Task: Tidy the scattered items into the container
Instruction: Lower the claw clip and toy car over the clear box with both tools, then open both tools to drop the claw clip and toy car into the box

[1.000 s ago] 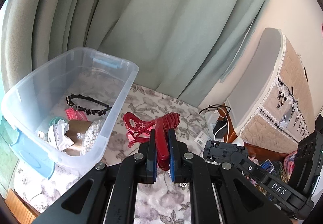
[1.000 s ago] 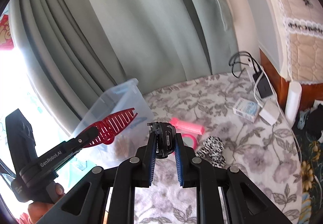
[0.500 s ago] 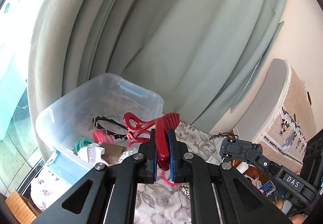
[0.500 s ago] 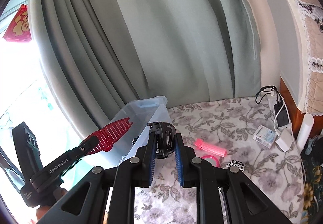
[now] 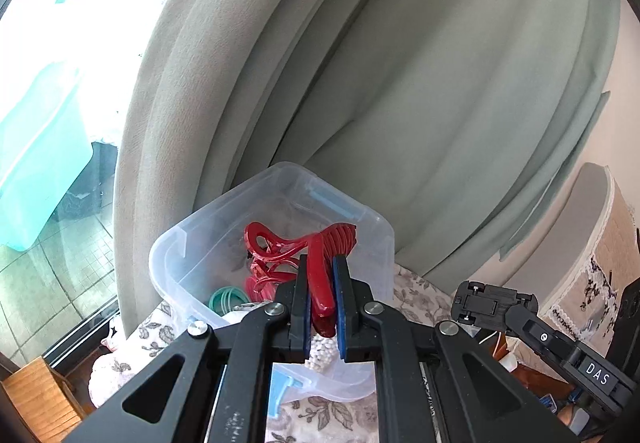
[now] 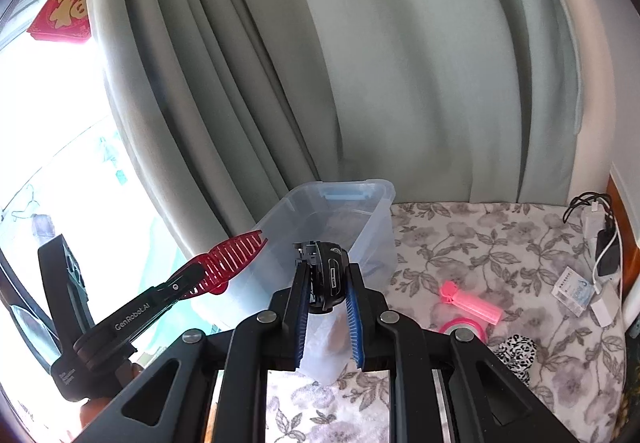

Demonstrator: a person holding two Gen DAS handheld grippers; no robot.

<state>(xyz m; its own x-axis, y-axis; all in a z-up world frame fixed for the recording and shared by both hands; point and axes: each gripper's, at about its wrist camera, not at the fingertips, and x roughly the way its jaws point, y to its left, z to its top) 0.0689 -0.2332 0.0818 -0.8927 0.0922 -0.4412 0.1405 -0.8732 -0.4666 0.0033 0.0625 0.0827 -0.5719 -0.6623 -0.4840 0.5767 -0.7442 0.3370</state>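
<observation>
Left tongs (image 5: 322, 285) clamping red hair claw (image 5: 304, 243) lengthwise over clear bin (image 5: 276, 183), teeth pointing forward; right tongs (image 6: 329, 283) gripping black clip (image 6: 326, 275).

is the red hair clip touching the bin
Apart. The right wrist view shows the red hair clip held in the left gripper, in the air beside the bin, with window light between them.

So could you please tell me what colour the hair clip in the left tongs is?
Translucent red; the hair clip shows best in the left wrist view.
</observation>
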